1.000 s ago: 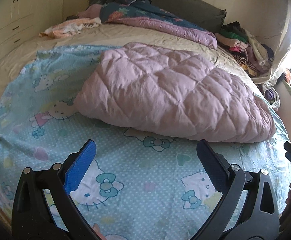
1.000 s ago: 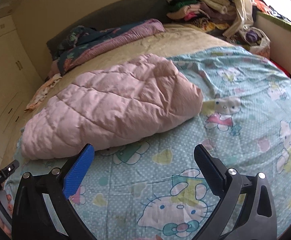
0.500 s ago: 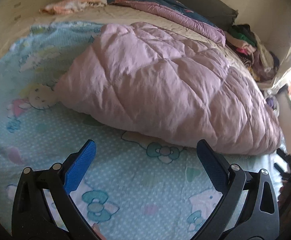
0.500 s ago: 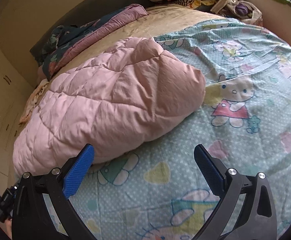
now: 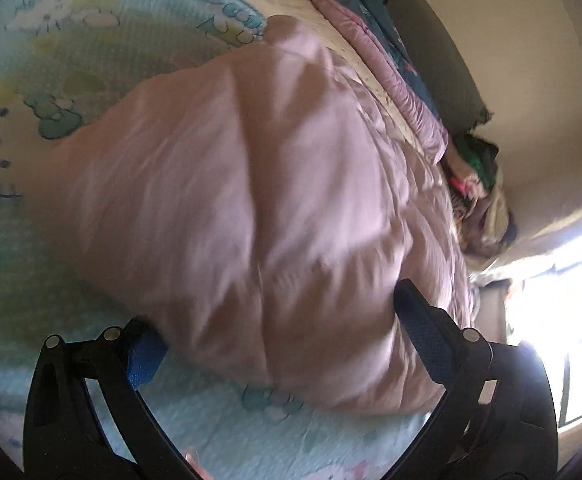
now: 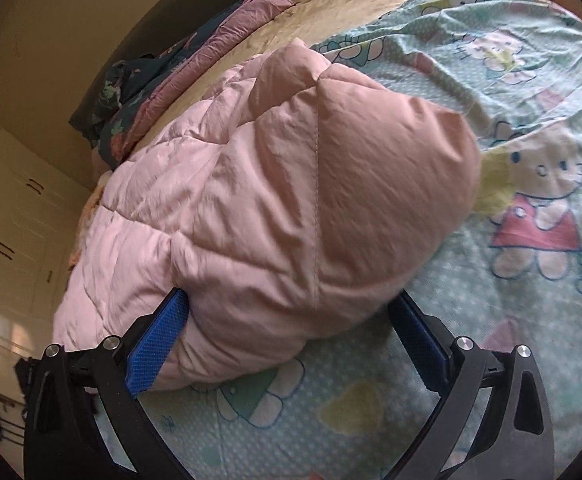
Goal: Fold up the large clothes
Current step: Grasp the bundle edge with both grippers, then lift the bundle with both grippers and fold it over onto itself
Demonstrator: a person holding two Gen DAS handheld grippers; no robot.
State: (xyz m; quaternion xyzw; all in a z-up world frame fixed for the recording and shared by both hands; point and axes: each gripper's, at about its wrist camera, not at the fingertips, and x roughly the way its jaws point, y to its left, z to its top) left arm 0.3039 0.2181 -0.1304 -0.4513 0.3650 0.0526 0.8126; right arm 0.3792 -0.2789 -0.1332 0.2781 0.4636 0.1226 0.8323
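Both tools have surged in onto the pink quilted jacket (image 6: 291, 200), lying lengthwise across the cartoon-print bedsheet (image 6: 531, 100). Left hand-held gripper (image 5: 275, 344) and right hand-held gripper (image 6: 287, 328) each straddle its near edge, jaws spread wide, nothing pinched yet. Equally near, one toward each end; closing looks next.

The quilted jacket (image 6: 275, 200) was pale pink. The sheet (image 6: 531, 92) under it was light blue with white dots and cartoon cats, one in a red dress. The fingers (image 6: 155, 344) were black with blue pads. A blanket (image 6: 219, 40) was mauve.
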